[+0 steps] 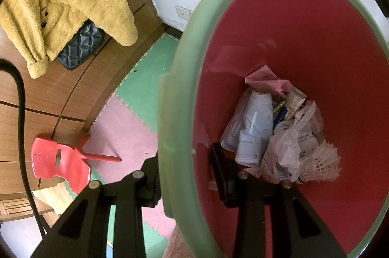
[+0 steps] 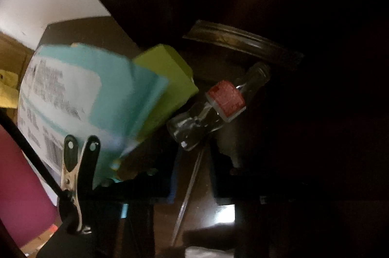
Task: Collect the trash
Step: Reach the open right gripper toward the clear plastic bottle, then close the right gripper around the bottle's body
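Observation:
In the left wrist view, a bin with a red inside (image 1: 328,63) and a pale green rim (image 1: 180,92) fills the right side. My left gripper (image 1: 186,160) is shut on that rim, one finger outside and one inside the wall. At the bin's bottom lie crumpled paper and plastic wrappers (image 1: 279,136) and a shuttlecock (image 1: 321,163). The right wrist view is dark: a small clear glass bottle (image 2: 209,112) with a red label lies tilted on a dark surface. My right gripper (image 2: 192,151) points down, shut on the bottle's base.
A yellow fleece garment (image 1: 68,5) and a black quilted purse (image 1: 80,48) lie on a wooden cabinet. A red stool (image 1: 58,160) stands on pink and green floor mats (image 1: 143,78). Beside the bottle are a teal package (image 2: 80,92), a green box (image 2: 167,80) and a round dark lid (image 2: 243,41).

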Available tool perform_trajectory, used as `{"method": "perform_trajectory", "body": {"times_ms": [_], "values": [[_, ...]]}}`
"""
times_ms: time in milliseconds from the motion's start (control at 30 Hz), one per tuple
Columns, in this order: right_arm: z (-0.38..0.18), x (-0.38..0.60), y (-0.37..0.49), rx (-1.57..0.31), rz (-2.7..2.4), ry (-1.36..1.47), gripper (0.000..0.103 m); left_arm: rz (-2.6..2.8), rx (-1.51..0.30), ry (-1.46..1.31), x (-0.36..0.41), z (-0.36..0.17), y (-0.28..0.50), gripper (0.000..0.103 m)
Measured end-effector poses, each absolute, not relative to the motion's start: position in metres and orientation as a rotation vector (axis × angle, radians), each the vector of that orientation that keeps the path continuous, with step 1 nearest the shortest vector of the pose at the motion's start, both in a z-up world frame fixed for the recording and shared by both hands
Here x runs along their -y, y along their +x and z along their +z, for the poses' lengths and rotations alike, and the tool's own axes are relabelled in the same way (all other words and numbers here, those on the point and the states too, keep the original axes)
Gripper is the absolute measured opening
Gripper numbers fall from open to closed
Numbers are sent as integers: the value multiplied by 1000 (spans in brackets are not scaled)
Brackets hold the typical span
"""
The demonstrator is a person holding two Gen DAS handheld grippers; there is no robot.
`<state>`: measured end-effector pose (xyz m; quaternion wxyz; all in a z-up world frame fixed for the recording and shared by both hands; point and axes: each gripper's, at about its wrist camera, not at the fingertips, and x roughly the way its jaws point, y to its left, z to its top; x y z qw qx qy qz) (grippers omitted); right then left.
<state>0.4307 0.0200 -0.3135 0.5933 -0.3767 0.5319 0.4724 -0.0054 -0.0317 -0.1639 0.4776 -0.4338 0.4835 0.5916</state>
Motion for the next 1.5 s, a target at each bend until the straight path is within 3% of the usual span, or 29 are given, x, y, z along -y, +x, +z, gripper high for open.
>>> {"method": "perform_trajectory", "body": {"times_ms": [333,500,967,1067,1133,1500], "values": [[-302,-3,401,-1179,1159,-877,10,1445,-1182,-1058,32,-164,-6,37],[-302,14,401,-1190,1195,-884,10,1445,-1181,-1059,32,-164,-6,37],[-296,46,400,-998,1240,-906,10,1448,-1196,-1044,34,-164,-3,37],[-293,40,395,-999,1225,-885,26,1448,-1201,-1039,34,-164,-2,37],[-291,37,393,-991,1217,-856,45,1450,-1203,-1040,35,-164,-2,37],[-300,0,414,-1029,1134,-839,48,1456,-1207,-1038,36,-163,2,37]]}}
